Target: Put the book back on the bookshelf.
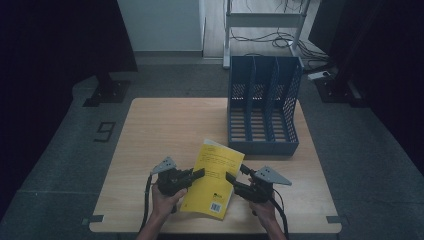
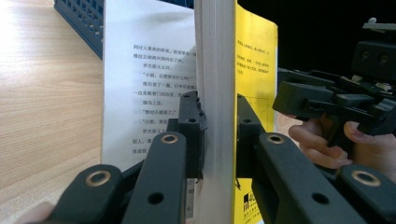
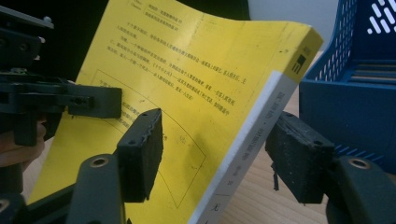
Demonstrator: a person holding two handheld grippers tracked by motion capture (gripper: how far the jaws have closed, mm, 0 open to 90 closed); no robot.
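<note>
The yellow paperback (image 1: 214, 180) was up off the wooden table (image 1: 150, 150), tilted, held over the near edge btwn the two hands, w/ the blue three-slot file rack (image 1: 264, 107) just beyond it on the right. Left gripper (image 1: 199, 174) had its jaws pinched hard on the fore-edge page block; in the left gripper view a white text page fanned loose to one side. Right gripper (image 1: 231, 178) straddled the spine edge, jaws spread either side and not yet pressing as far as I could tell, though one pad sat v. close to the cover. Looked like the handover/regrip step, prob. before filing the book in the rack. Next move, I'd say: right jaws need to bite squarely on the spine before the left lets go, else the book swings or drops.
</note>
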